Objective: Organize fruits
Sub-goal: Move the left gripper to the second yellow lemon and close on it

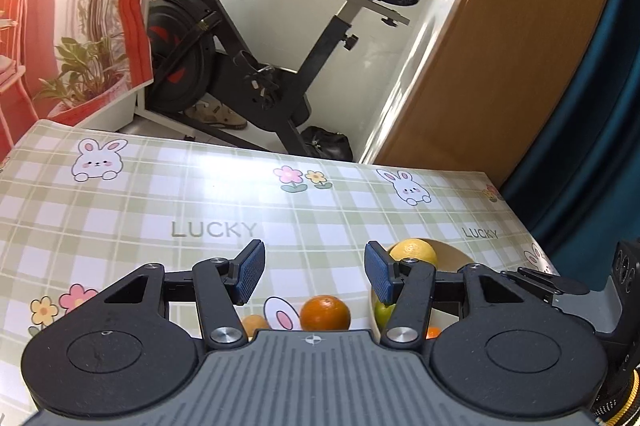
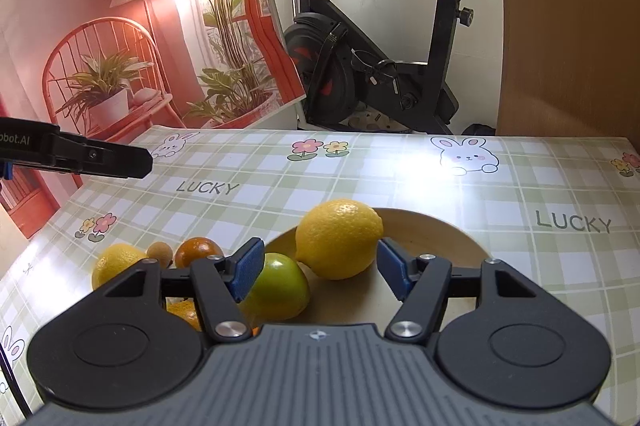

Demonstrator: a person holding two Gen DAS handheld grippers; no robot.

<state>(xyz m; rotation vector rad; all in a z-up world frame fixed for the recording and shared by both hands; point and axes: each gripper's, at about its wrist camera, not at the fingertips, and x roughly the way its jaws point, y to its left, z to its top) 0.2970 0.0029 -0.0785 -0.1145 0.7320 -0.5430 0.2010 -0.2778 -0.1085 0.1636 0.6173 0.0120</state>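
A: Nearest to us, the right hand-held gripper [image 2: 320,268] stands wide open with nothing between its blue pads; it sits low over the near rim of the wooden bowl [image 2: 440,230]; the left hand-held gripper [image 1: 314,272] is just as wide apart and holds nothing either.

B: Agreed; and what lies ahead of the right one?

A: Just past its left pad, the green fruit [image 2: 280,290] rests in the bowl; a little further, almost centred between the fingers, the large lemon [image 2: 338,238] lies touching it, long axis running left to right across our line of approach; both are already in the bowl, so we judge them done.

B: So the work left is on the desk [image 2: 400,177]?

A: We think so; left of the bowl, loose on the cloth, sit a second lemon [image 2: 116,262], a small tan fruit [image 2: 160,252] and an orange [image 2: 198,252], near one another; another orange thing shows under the right gripper's body, too hidden to place.

B: Which hand is nearer those?

A: The left, in our judgement; in its own view the orange [image 1: 325,313] lies below and between its fingers, slightly near of the tips, the tan fruit [image 1: 254,324] to its left, the bowl [image 1: 452,254] off to its right; it would need to drop and draw back a touch.
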